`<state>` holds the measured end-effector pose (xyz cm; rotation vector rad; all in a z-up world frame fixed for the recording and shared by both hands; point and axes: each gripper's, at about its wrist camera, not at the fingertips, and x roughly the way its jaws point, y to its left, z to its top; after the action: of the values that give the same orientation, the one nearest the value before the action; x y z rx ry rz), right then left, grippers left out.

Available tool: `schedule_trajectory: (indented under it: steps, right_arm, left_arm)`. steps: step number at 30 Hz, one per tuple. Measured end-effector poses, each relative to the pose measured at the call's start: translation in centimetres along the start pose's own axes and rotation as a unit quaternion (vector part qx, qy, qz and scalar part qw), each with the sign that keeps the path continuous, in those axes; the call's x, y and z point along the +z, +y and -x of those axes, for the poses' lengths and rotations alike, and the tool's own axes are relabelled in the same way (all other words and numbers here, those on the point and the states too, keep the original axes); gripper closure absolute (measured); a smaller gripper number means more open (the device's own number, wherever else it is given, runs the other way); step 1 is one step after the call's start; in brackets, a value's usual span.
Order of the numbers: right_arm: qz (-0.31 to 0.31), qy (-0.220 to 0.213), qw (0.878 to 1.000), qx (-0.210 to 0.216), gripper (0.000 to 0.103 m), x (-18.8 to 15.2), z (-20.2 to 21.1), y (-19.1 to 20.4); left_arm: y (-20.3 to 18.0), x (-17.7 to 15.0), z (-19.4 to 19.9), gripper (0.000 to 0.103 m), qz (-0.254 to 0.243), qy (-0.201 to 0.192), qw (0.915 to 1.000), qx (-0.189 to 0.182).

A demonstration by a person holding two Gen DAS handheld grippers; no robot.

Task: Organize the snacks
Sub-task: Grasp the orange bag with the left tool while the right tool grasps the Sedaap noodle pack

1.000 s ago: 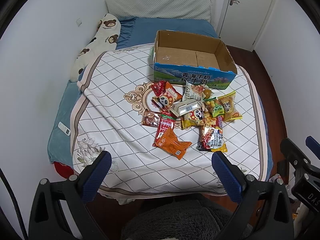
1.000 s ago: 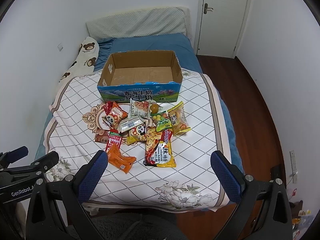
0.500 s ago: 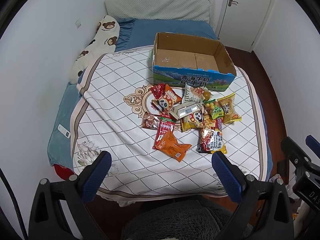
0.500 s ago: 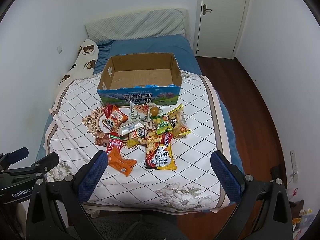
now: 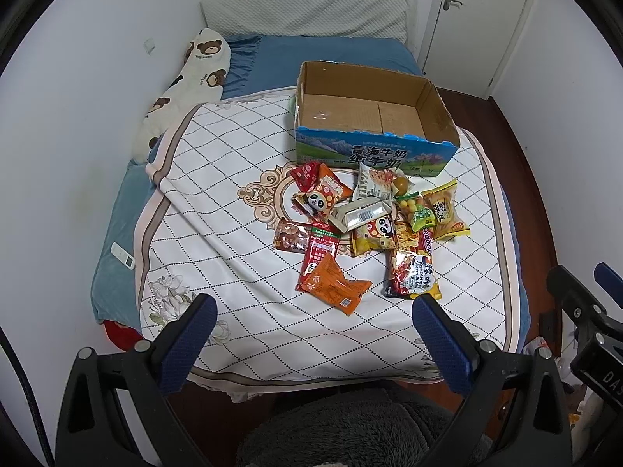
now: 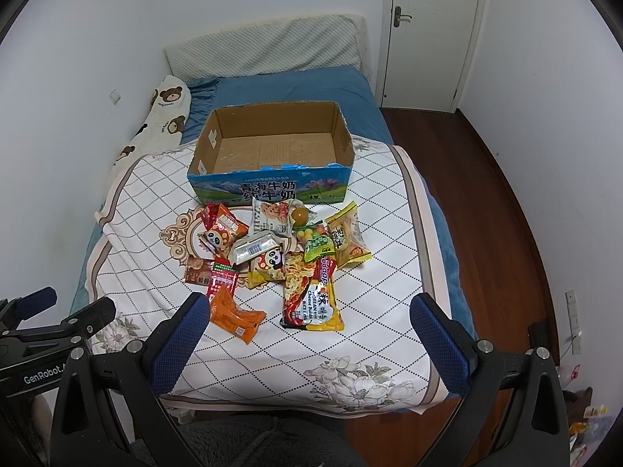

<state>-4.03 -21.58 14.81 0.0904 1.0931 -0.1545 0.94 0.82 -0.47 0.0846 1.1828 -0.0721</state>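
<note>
Both tongs, left gripper [image 5: 311,334] and right gripper [image 6: 307,330], hover level above the foot of the bed, jaws spread wide, gripping nothing. Snack packets [image 6: 272,260] lie heaped mid-quilt; the glossy noodle packet [image 6: 313,299] runs lengthwise toward the grippers, and the crinkled orange packet [image 5: 335,286] lies nearest the left gripper. Just beyond the heap, an open rectangular cardboard box [image 6: 272,186] sits on the diamond-patterned quilt [image 5: 218,233].

Bear-print pillow [image 5: 183,89] beside white door [image 6: 430,31].

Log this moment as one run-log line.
left gripper: open | right gripper: open | open blue cardboard box: empty | colourful snack packets: piled on quilt
</note>
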Motion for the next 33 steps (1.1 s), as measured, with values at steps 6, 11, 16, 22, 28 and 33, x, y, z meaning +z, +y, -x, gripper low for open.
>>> schedule_trajectory:
  steps: [6, 11, 16, 22, 28, 33]
  right_arm:
    - [-0.004, 0.004, 1.0, 0.004, 0.0, 0.1, -0.5, -0.1]
    - [-0.022, 0.012, 1.0, 0.015, 0.0, 0.2, -2.1, -0.8]
    - [-0.058, 0.049, 0.997, 0.024, 0.0, 0.4, -8.0, -2.5]
    - [-0.092, 0.145, 0.984, 0.046, 0.001, -0.4, -18.6, -3.9]
    - [-0.065, 0.219, 0.972, 0.051, 0.001, -2.0, -27.7, -2.9]
    - [-0.044, 0.253, 0.965, 0.05, 0.001, -3.2, -32.8, -1.7]
  left_arm:
    - [-0.2, 0.0, -0.8, 0.0, 0.002, 0.009, 0.9999, -0.008]
    - [1.0, 0.5, -4.3, 0.0, 0.031, 0.038, 0.9986, -0.02]
    - [2.9, 1.5, -11.5, 0.0, 0.089, 0.105, 0.99, -0.029]
    - [4.6, 0.7, -22.4, 0.001, 0.187, 0.221, 0.9536, -0.081]
    - [4.4, -1.4, -31.6, 0.003, 0.294, 0.298, 0.8982, -0.133]
    - [3.5, -3.2, -36.6, 0.035, 0.327, 0.327, 0.876, -0.137]
